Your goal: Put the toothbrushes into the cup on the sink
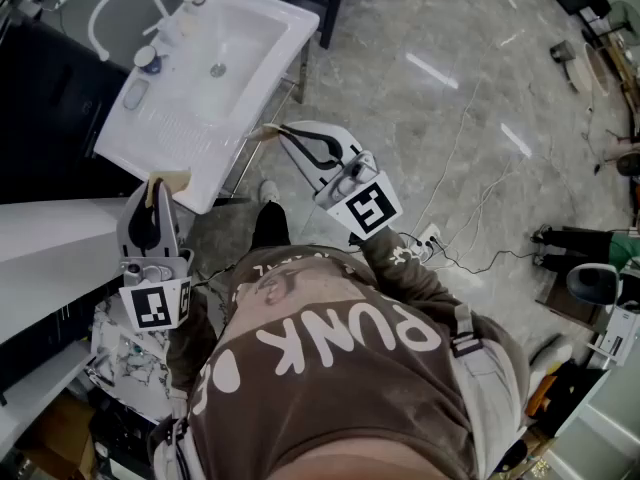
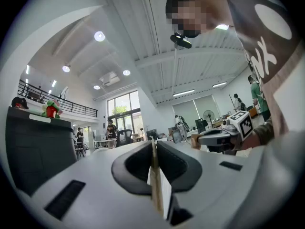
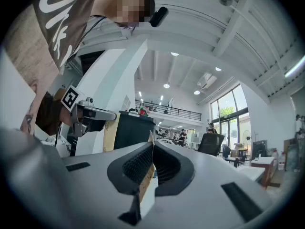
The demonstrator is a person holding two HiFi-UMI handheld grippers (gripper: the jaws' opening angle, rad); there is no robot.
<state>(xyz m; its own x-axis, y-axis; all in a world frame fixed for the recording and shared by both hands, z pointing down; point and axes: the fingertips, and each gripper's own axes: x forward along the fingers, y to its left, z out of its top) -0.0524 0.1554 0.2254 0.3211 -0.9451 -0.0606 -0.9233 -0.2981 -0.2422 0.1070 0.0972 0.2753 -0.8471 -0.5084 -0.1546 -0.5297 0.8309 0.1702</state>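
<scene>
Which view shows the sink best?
Head view: the white sink is seen from above, basin, drain and faucet all visible. The left gripper view and right gripper view look across the room; no sink shows.

Cup (image 1: 146,60) on sink (image 1: 165,128) rim, near faucet (image 1: 118,6)

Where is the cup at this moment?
In the head view the cup stands at upper left, on the rim of the sink, beside the curved faucet.
</scene>
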